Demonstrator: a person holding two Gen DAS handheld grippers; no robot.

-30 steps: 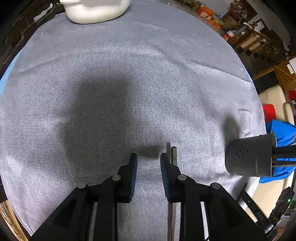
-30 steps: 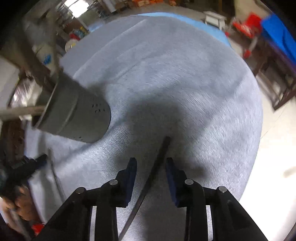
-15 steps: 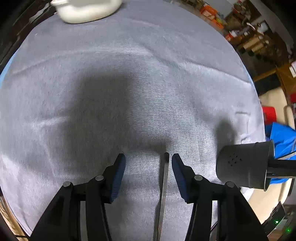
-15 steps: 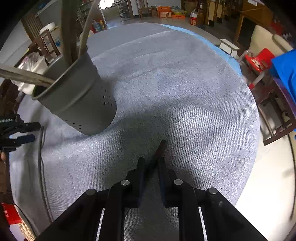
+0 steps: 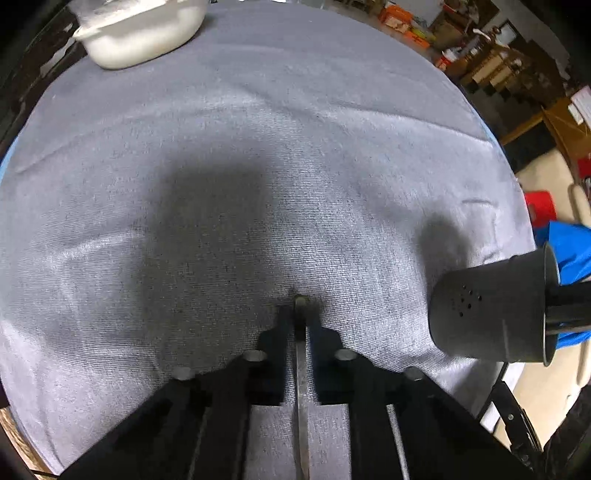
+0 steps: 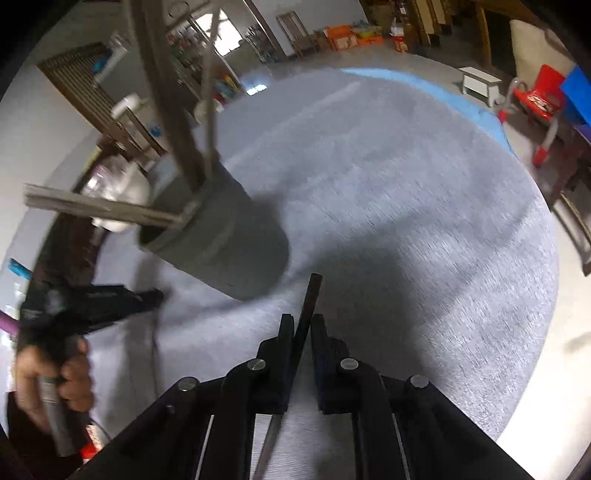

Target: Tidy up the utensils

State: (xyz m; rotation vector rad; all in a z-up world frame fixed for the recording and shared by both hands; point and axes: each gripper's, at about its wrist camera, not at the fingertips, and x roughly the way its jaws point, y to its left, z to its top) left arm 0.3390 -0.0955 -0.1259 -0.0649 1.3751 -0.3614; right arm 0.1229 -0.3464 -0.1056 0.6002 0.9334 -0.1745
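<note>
My left gripper is shut on a thin metal utensil that runs back between the jaws, low over the grey tablecloth. My right gripper is shut on a dark-handled utensil and holds it raised and tilted. The dark grey perforated utensil holder stands to the right of the left gripper. It also shows in the right wrist view, up and left of the right gripper, with several utensils standing in it.
A white dish sits at the far left edge of the round table. Chairs, a red stool and clutter surround the table. The person's hand holding the left gripper shows at the lower left in the right wrist view.
My left gripper has closed on the metal utensil that lay between its open jaws. My right gripper, shut on its utensil, has lifted and tilted upward beside the holder.
</note>
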